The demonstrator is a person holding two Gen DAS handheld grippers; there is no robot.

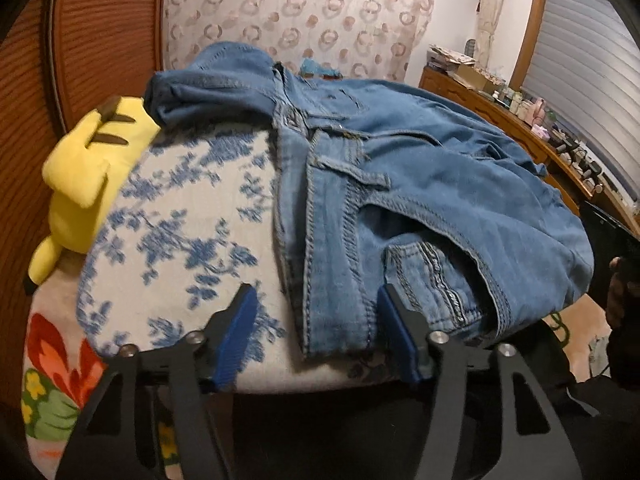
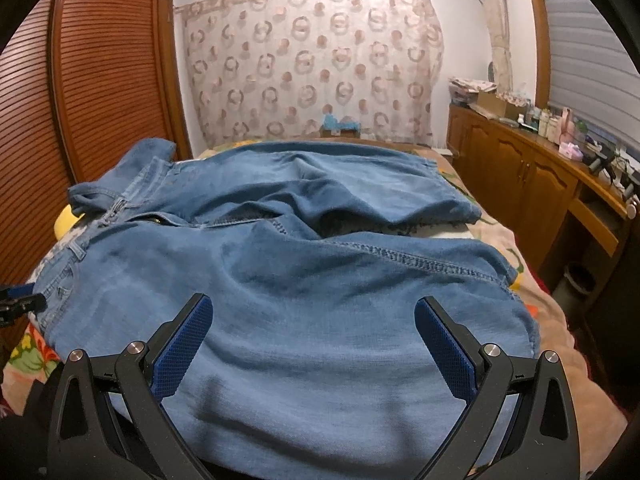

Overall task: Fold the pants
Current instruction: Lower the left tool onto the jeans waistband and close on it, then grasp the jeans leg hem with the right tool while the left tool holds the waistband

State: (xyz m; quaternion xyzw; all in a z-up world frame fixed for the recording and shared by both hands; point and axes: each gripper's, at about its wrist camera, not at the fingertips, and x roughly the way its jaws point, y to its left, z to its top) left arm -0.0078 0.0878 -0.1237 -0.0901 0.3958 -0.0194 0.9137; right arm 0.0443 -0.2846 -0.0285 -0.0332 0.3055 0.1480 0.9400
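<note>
Left wrist view: my left gripper (image 1: 314, 320) stands wide open, its blue pads (image 1: 240, 328) spread apart and holding nothing. The jeans (image 1: 400, 184) lie ahead of it on a blue-flowered white cloth (image 1: 180, 220). Their waistband end reaches into the gap between my jaws, nearer the right-hand pad, while the left-hand pad hangs over bare cloth. I cannot tell whether either pad touches the denim. A yellow plush toy (image 1: 88, 176) sits at the cloth's left edge, just beside the bunched upper corner of the jeans.

From the right wrist view, my right gripper (image 2: 312, 334) is also spread wide, gripping nothing. The jeans (image 2: 300, 280) fill the space between and beyond both pads, one leg running off to the right under my jaws, the other lying farther back, the two legs apart with a dark gap between them. The pants rest on the bed (image 2: 568, 320), with a wooden cabinet (image 2: 520, 176) to the right.
</note>
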